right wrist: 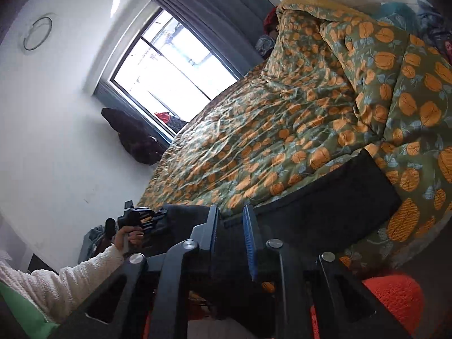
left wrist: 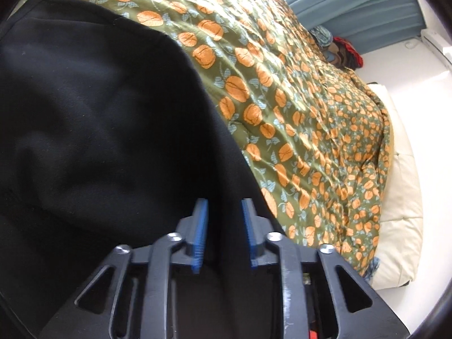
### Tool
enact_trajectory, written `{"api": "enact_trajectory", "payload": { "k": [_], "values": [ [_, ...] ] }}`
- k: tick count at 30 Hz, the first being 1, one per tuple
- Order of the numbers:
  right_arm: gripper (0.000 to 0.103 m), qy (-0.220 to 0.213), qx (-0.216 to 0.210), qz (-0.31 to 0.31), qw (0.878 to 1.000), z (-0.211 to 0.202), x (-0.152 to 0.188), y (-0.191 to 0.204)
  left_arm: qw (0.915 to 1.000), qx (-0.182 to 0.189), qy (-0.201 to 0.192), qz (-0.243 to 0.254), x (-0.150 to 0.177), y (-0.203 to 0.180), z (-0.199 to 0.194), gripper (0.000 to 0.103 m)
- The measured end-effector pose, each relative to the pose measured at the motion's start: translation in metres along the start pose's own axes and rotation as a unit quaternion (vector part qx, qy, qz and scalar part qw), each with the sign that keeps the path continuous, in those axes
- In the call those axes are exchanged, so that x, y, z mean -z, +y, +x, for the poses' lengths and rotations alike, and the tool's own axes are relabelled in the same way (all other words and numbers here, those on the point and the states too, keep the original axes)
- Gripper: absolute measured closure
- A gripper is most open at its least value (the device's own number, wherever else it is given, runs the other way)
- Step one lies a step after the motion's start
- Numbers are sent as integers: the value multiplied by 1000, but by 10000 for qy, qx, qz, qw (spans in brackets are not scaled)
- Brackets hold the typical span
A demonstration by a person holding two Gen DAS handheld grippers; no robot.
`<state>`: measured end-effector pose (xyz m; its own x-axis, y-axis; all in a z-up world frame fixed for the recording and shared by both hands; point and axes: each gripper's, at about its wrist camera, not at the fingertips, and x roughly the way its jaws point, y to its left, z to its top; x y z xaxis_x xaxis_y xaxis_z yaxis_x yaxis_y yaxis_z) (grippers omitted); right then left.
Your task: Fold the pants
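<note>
Now the black pants [left wrist: 93, 107] lie spread on the bed's floral quilt [left wrist: 296, 99]. The left gripper [left wrist: 224, 220] has its blue fingers [left wrist: 201, 226] apart over the dark cloth, not pinching it. The right gripper [right wrist: 231, 234] also has its fingers parted above the pants' edge.

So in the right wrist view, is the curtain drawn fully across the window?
No: the window shows bright open glass, with the grey-blue curtain pushed to one side along its edge.
</note>
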<state>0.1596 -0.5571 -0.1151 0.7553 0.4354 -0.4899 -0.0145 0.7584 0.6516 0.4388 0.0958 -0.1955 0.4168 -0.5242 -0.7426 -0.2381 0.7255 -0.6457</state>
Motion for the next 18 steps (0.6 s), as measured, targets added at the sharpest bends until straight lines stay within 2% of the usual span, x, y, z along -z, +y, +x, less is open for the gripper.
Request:
{"api": "enact_trajectory", "payload": {
  "k": [1,2,5,6,7,8,11,13,15,18],
  "values": [
    [27,109,-86,50,9999,15,8,7,10000,-48,-40,-18,2,2,-2,48],
    [23,212,-312,153,9992,31,17,16,9999,-57,-91,-7,5,4,-5,48],
    [23,786,-834,500,9922,83,48,37,9993,60,108,361,27,-4,-13,46],
    [23,879,-894,573,9905,96,56,41,9980,90,207,588,42,-9,-16,44],
    [23,925,-954,623,9892,106,64,45,9958,142,322,847,61,-14,-20,36],
    [23,954,-1015,652,9881,111,70,49,9927,220,455,1091,80,-18,-22,30],
    [23,1054,-1051,565,9872,121,77,54,9771,445,1072,1786,147,-31,-15,27],
    [23,1033,-1021,474,9883,118,75,52,9672,684,1449,1971,180,-38,-2,27],
    [23,905,-966,502,9899,112,70,46,9604,832,1678,2064,200,-45,14,27],
    [23,664,-941,685,9910,102,64,39,9606,894,1780,1940,211,-52,32,27]
  ]
}}
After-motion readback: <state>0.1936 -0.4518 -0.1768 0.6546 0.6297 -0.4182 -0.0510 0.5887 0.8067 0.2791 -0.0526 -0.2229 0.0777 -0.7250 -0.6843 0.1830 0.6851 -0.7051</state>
